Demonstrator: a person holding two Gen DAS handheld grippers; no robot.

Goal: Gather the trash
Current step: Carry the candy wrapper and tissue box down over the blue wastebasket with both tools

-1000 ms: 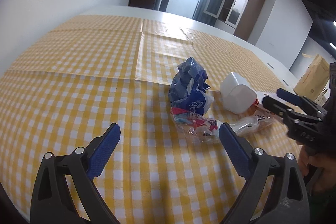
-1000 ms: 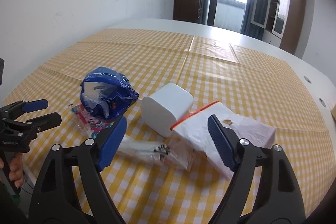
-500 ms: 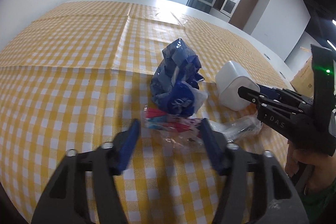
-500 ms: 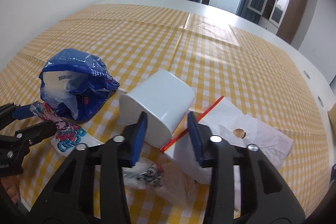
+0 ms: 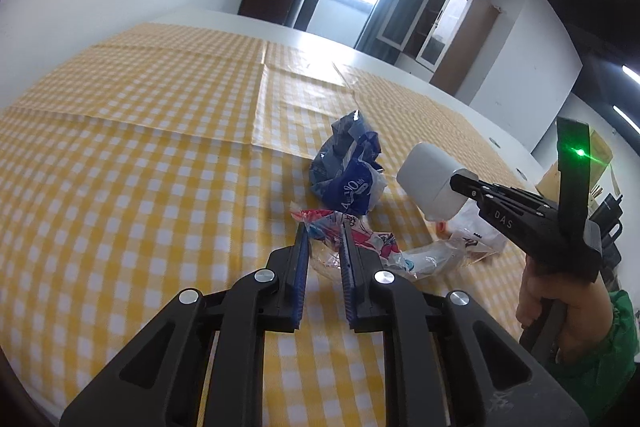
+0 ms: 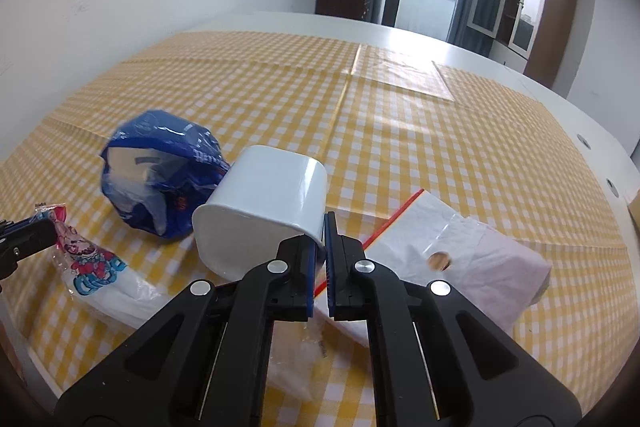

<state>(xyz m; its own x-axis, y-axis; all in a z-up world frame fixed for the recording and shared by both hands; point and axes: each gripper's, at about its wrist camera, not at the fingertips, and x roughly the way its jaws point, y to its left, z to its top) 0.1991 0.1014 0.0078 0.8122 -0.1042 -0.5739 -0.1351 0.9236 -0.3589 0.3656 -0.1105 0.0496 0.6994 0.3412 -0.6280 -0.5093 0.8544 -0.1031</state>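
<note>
Left tongs (image 5: 323, 239): closing on wrapper (image 5: 352, 239); gripping it
Right tongs (image 6: 325, 227): pinching tub (image 6: 260, 203) rim; both pickups starting

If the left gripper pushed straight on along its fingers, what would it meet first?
The left gripper is already closed on the printed clear wrapper; next in line is probably the crumpled blue bag, though depth is unclear.
</note>
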